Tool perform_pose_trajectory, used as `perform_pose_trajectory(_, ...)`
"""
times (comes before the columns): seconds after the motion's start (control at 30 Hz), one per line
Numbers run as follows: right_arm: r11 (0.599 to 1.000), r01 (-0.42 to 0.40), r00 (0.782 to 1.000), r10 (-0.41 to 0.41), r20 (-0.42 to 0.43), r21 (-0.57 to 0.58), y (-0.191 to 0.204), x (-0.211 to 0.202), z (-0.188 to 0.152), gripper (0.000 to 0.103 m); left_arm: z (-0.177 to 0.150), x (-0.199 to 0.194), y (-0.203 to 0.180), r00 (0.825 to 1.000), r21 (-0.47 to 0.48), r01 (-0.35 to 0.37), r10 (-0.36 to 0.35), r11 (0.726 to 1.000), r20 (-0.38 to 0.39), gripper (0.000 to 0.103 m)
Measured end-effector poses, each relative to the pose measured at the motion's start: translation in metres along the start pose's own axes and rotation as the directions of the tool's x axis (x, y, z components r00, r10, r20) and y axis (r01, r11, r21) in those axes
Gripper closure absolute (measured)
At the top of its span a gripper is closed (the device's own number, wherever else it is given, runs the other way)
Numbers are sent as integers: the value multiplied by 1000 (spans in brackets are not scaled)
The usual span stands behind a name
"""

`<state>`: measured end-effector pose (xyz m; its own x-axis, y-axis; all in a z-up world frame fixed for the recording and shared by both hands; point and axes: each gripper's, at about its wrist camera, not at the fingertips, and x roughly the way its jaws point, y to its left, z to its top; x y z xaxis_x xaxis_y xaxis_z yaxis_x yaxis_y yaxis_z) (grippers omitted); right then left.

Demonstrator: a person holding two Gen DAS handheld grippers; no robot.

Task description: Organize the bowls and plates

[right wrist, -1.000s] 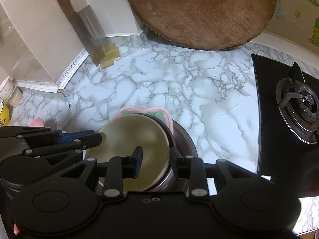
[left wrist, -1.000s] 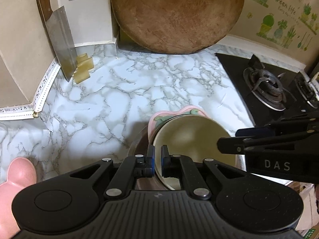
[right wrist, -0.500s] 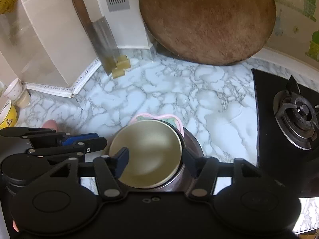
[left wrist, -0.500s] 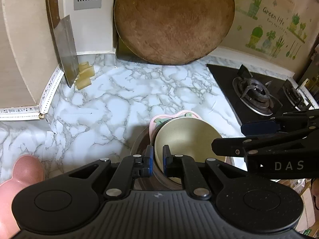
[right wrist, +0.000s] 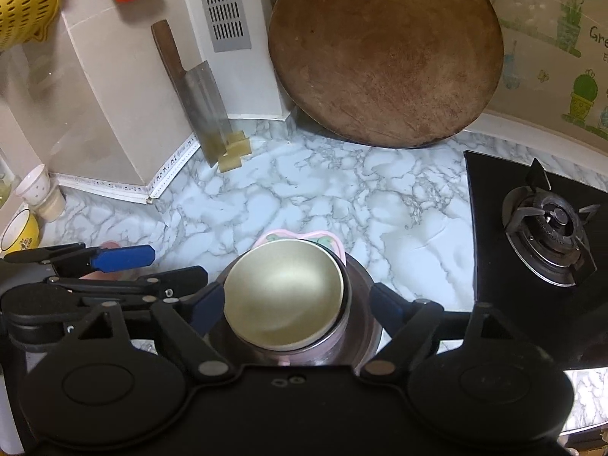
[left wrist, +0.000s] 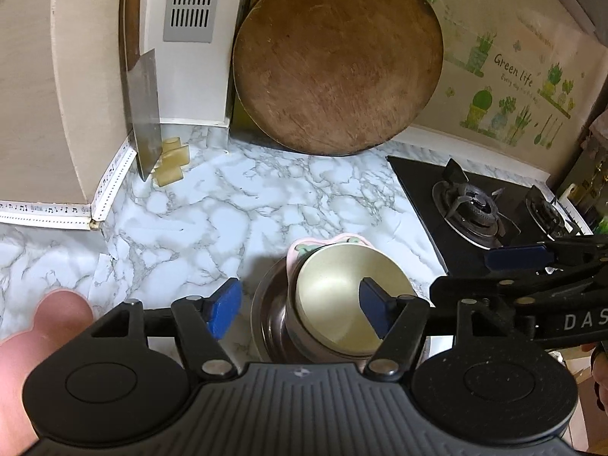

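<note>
A cream bowl (left wrist: 342, 296) sits on top of a stack on the marble counter, over a pink plate (left wrist: 304, 245) and a steel dish (left wrist: 271, 315). The stack also shows in the right wrist view, with the cream bowl (right wrist: 283, 292), pink plate (right wrist: 326, 239) and steel dish (right wrist: 363, 304). My left gripper (left wrist: 300, 307) is open above the stack and holds nothing. My right gripper (right wrist: 292, 306) is open wide, a finger on each side of the stack, holding nothing. A pink bear-shaped plate (left wrist: 34, 342) lies at the left.
A round wooden board (left wrist: 336, 60) leans on the back wall. A cleaver (left wrist: 142, 106) stands at the back left beside yellow blocks (left wrist: 171, 159). A black gas stove (right wrist: 547, 228) is at the right. Cups and a yellow bowl (right wrist: 21, 228) stand far left.
My left gripper opened and let go of the cream bowl's rim. My right gripper opened wider. Both grippers pulled back and up from the stack.
</note>
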<state>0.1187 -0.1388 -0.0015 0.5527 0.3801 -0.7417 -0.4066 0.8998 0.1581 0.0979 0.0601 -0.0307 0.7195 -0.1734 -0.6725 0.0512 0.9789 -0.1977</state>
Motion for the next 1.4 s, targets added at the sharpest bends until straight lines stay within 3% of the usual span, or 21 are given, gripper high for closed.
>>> perform_pose_trajectory(0.17,999,-34,999,34,11,-5,-7,-4,-4,3,-9,-6,-2,998,-15,-51,52,999,37,27)
perform_pose_trajectory(0.37,996,-85,996,85,-2,-8,-30,3,-10,1,-22,-2,4,993,-83,-103,107,991,46,25)
perform_pose_trajectory(0.8,990,-138,989,136,-55,-39,-100,46,-12,1,-55,30,8,972,-181,-233,231,956,-31,25)
perform_pose_trajectory(0.97,988,-150,986,146,-87,-45,-116,72,-17,10,-69,43,15,961,-226,-277,265,934,-84,25)
perform_pose_trajectory(1.33,979,-192,970,179,-165,-67,-117,111,-20,40,-73,65,20,962,-292,-268,236,918,-138,27)
perform_pose_trajectory(1.4,978,-195,968,180,-175,-70,-116,115,-20,45,-72,69,22,961,-301,-268,233,915,-148,36)
